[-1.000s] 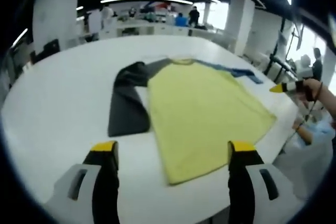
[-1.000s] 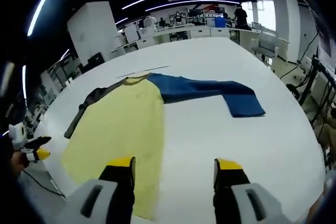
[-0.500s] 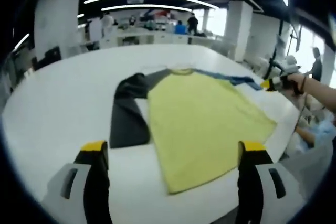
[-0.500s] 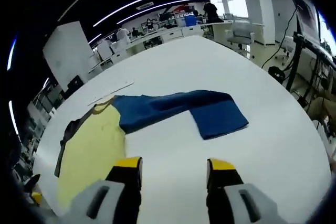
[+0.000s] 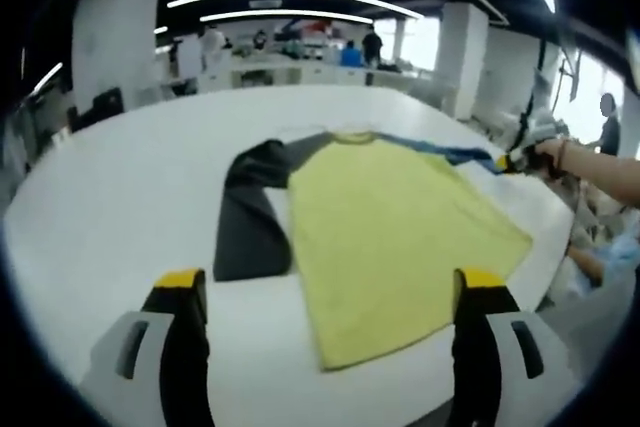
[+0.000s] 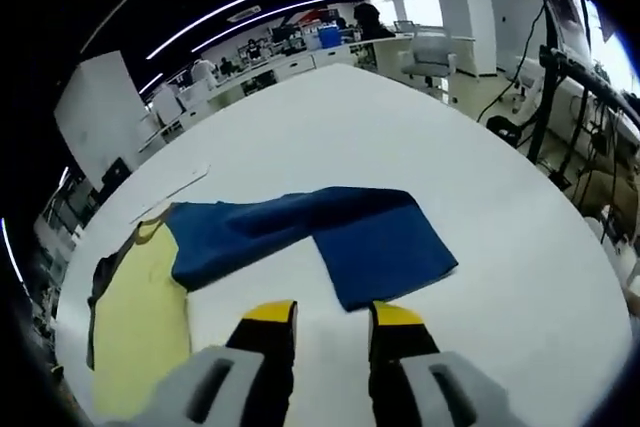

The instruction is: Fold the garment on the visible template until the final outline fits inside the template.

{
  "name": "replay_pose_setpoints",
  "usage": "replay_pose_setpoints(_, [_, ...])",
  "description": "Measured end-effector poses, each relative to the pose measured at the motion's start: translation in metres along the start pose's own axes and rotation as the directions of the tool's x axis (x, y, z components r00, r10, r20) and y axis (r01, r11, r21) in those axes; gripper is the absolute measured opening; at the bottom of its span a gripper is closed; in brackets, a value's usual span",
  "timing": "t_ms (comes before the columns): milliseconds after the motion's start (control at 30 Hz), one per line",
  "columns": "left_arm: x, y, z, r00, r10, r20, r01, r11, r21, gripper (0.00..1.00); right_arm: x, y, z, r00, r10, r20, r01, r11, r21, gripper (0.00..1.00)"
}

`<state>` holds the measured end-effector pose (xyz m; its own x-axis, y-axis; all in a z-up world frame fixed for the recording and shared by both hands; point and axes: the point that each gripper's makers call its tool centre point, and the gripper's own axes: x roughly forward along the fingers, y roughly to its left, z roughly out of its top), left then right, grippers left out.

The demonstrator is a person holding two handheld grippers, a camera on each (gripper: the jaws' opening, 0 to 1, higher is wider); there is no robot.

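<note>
A long-sleeved garment lies flat on the white table [image 5: 100,197]. It has a yellow body [image 5: 390,227], a dark grey sleeve [image 5: 245,217] bent down at its left, and a blue sleeve [image 5: 440,152] stretching right. My left gripper [image 5: 330,287] hovers short of the hem, its jaws wide open with nothing between them. The right gripper [image 5: 505,161], held by a person's hand, is at the blue sleeve's end. In the right gripper view the blue sleeve [image 6: 340,237] lies just ahead of my right gripper [image 6: 332,313], whose jaws stand close together but apart, with nothing between them. The yellow body [image 6: 140,317] is at lower left.
A pale strip [image 6: 170,197] lies on the table [image 6: 400,117] beyond the collar. The table's edge runs along the right, with a seated person [image 5: 600,247] past it. Office chairs [image 6: 430,47], desks and people stand at the back of the room.
The right gripper has come closer to the blue sleeve's cuff and its jaws have narrowed. The left gripper stays wide open in about the same place.
</note>
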<state>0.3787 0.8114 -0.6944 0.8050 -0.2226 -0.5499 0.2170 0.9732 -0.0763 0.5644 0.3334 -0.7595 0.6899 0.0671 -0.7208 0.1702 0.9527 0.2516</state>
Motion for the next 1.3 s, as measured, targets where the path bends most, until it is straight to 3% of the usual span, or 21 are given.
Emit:
replay_pose_setpoints(200, [0.003, 0.001, -0.010, 0.999, -0.008, -0.035, 0.008, 1.000, 0.002, 0.95, 0.007, -0.008, 0.003, 0.999, -0.028, 0.016, 0.027, 0.999, 0.045, 0.13])
replay_pose_setpoints(367, [0.004, 0.002, -0.009, 1.000, 0.000, -0.029, 0.000, 1.000, 0.005, 0.94, 0.008, -0.005, 0.004, 0.998, -0.031, 0.054, 0.017, 0.972, 0.233, 0.11])
replay_pose_setpoints(433, [0.004, 0.002, -0.007, 1.000, 0.001, -0.029, -0.001, 1.000, 0.008, 0.94, 0.008, -0.007, 0.004, 0.998, -0.041, 0.052, 0.029, 0.979, 0.202, 0.10])
replay_pose_setpoints(667, [0.004, -0.002, -0.004, 1.000, 0.000, -0.028, 0.000, 1.000, 0.018, 0.93, 0.010, -0.014, 0.004, 0.997, -0.069, 0.046, 0.056, 0.972, 0.229, 0.02])
replay_pose_setpoints(1033, [0.002, -0.003, -0.001, 1.000, -0.010, -0.019, 0.010, 1.000, 0.012, 0.92, 0.001, -0.026, 0.001, 0.996, -0.087, 0.009, 0.085, 0.990, 0.112, 0.00])
replay_pose_setpoints(1167, [0.002, 0.001, 0.005, 1.000, -0.007, -0.009, 0.007, 1.000, 0.021, 0.94, -0.004, -0.049, 0.006, 0.989, -0.148, -0.012, 0.147, 0.988, -0.049, 0.00])
replay_pose_setpoints(1300, [0.004, 0.010, 0.009, 1.000, -0.009, 0.012, 0.009, 1.000, 0.025, 0.95, -0.009, -0.060, 0.012, 0.989, -0.148, -0.020, 0.145, 0.984, -0.101, 0.00])
